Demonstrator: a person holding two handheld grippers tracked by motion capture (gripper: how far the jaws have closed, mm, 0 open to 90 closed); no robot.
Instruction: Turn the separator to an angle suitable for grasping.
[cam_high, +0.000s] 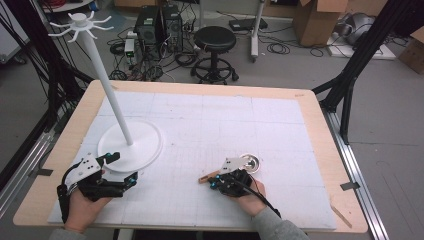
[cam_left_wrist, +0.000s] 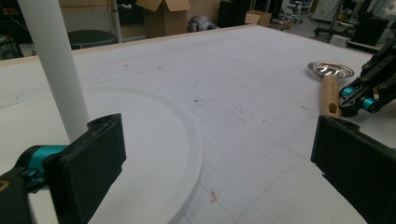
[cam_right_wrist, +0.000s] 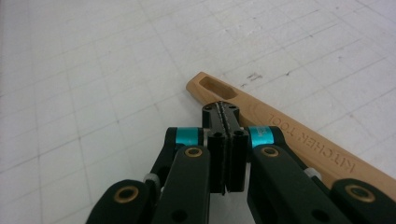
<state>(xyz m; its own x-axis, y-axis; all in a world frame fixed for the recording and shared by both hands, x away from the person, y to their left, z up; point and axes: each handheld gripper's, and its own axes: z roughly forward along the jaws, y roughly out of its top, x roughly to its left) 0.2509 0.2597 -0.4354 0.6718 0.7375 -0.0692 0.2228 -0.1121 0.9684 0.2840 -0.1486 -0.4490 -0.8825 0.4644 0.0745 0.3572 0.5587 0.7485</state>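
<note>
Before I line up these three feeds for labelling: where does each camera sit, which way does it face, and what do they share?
High view: above the person's side, facing forward and down on the table; both hands show, with the left gripper and right gripper.
Left gripper view: rides the left gripper, facing across the table; its open jaws frame the white stand.
Right gripper view: rides the right gripper, facing down; its shut jaws sit over the wooden handle.
Shared: the left gripper view and high view both show the metal bowl.
</note>
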